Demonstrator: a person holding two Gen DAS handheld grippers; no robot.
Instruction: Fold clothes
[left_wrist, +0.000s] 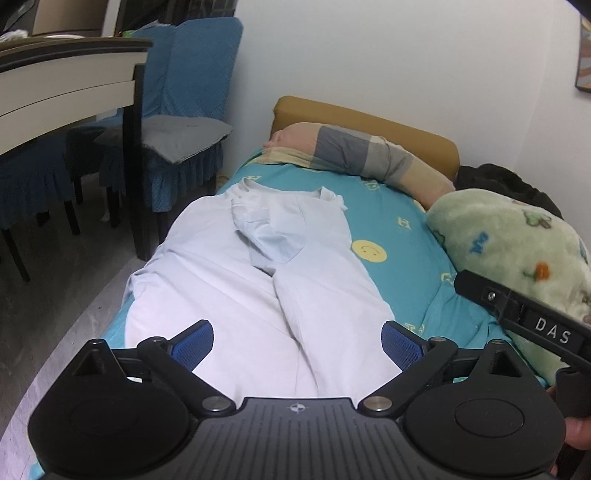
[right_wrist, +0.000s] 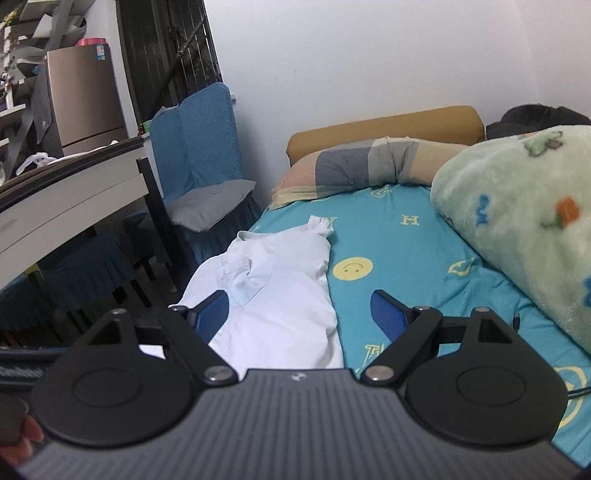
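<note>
Both tongs, left (left_wrist: 297, 343) and right (right_wrist: 301, 314), hang spread and empty above the white garment (left_wrist: 258, 280), apparently smoothed across the bed (right_wrist: 406, 258) for folding.

one white shirt (left_wrist: 236, 280), one pillow (left_wrist: 354, 155), two chairs (left_wrist: 184, 110).

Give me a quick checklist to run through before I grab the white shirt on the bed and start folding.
1. Left hand-held gripper open and empty: ok; its jaws stand wide apart over the white shirt.
2. Right hand-held gripper open and empty: ok.
3. Shirt lying flat: not ok; wrinkled, with a piece folded over near the collar.
4. Shirt fully on the bed: cannot tell; its left edge lies at the mattress side.
5. Free sheet beside the shirt: ok, up to the green blanket.
6. Pillow clear of the shirt: ok.
</note>
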